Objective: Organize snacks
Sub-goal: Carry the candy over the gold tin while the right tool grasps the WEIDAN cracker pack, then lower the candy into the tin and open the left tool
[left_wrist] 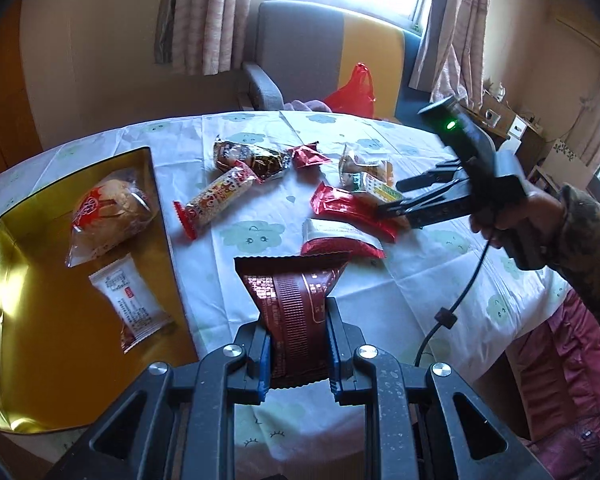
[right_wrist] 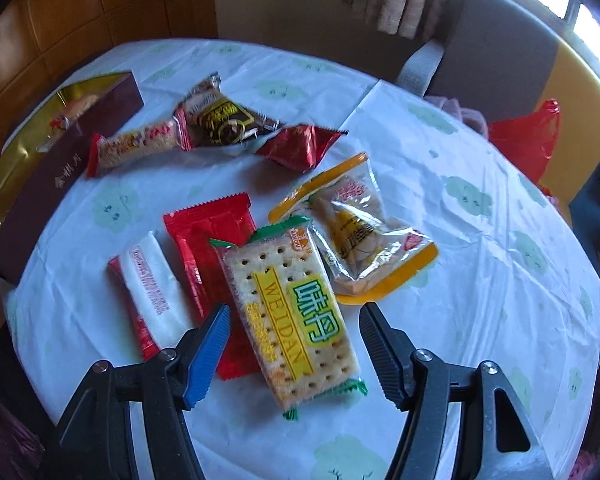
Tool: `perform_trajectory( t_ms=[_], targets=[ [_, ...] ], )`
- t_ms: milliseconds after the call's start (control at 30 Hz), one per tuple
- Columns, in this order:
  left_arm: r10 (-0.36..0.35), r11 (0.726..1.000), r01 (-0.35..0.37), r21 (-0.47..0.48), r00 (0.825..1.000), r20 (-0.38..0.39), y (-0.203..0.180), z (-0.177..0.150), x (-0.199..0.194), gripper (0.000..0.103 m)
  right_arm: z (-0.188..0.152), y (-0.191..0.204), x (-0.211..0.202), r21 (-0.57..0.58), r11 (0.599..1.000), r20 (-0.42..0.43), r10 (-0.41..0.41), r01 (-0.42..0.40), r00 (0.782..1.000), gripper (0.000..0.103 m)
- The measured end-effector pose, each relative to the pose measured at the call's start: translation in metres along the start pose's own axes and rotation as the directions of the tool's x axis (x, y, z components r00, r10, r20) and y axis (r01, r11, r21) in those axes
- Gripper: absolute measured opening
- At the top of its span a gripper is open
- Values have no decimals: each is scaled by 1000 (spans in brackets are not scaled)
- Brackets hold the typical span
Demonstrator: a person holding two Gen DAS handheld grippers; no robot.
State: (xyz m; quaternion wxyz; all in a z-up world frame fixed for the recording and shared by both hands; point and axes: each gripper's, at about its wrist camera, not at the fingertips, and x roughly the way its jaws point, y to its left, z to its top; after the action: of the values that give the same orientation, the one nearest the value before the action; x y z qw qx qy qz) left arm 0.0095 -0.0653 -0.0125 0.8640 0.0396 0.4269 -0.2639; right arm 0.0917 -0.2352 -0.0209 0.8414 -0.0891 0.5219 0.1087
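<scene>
My left gripper (left_wrist: pixel 298 320) is shut on a dark red snack packet (left_wrist: pixel 294 304), held above the table just right of the gold-lined box (left_wrist: pixel 28 340). The box holds a wrapped bun (left_wrist: pixel 110 212) and a white packet (left_wrist: pixel 134 304). My right gripper (right_wrist: pixel 294 316) is open, its fingers either side of the near end of a cracker packet (right_wrist: pixel 296 316). The right gripper also shows in the left wrist view (left_wrist: pixel 396 196) over the red packets. Loose snacks lie on the table: a red packet (right_wrist: pixel 212 240), a red-and-white bar (right_wrist: pixel 152 292), a yellow-edged packet (right_wrist: pixel 360 232).
The round table has a white cloud-print cloth (right_wrist: pixel 480 280). More snacks lie at the back: a long cereal bar (right_wrist: pixel 140 146), a dark chocolate packet (right_wrist: pixel 224 120), a small red foil packet (right_wrist: pixel 300 146). A chair with a red plastic bag (left_wrist: pixel 352 94) stands behind.
</scene>
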Motion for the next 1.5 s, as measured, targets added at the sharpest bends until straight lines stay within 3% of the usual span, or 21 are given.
perform_trajectory(
  t_ms=[67, 133, 167, 300, 433, 567, 733, 1000, 1233, 1500],
  targets=[
    [4, 1000, -4, -16, 1000, 3, 4, 0, -2, 22, 2, -3, 7, 17, 1000, 5, 17, -17, 1000, 64],
    [9, 999, -9, -31, 1000, 9, 9, 0, -5, 22, 3, -3, 5, 45, 998, 10, 48, -49, 999, 49],
    [11, 999, -11, -38, 1000, 14, 12, 0, -6, 22, 2, 1, 3, 35, 999, 15, 37, -37, 999, 47],
    [52, 996, -49, -74, 998, 29, 22, 1, -12, 22, -13, 24, -7, -6, 999, 16, -38, 38, 999, 47],
    [143, 985, -137, -108, 989, 49, 36, 1, -21, 22, -36, 33, -20, 84, 994, 44, -71, 67, 996, 47],
    [266, 957, -255, -142, 962, 68, 53, 0, -31, 22, -61, 38, -24, 176, 981, 52, -88, 78, 995, 47],
    [365, 920, -346, -186, 928, 77, 77, -7, -43, 22, -86, 34, -26, 306, 951, 95, -69, 37, 993, 47],
    [438, 876, -413, -248, 897, 56, 101, -23, -55, 22, -89, 40, -24, 348, 936, 115, -101, 56, 988, 47],
    [445, 864, -416, -285, 894, 45, 111, -25, -58, 22, -93, 42, -25, 352, 934, 136, -115, 60, 984, 48],
    [383, 863, -361, -354, 924, -7, 129, -26, -48, 22, -96, 44, -26, 347, 935, 161, -131, 68, 978, 48]
  ],
)
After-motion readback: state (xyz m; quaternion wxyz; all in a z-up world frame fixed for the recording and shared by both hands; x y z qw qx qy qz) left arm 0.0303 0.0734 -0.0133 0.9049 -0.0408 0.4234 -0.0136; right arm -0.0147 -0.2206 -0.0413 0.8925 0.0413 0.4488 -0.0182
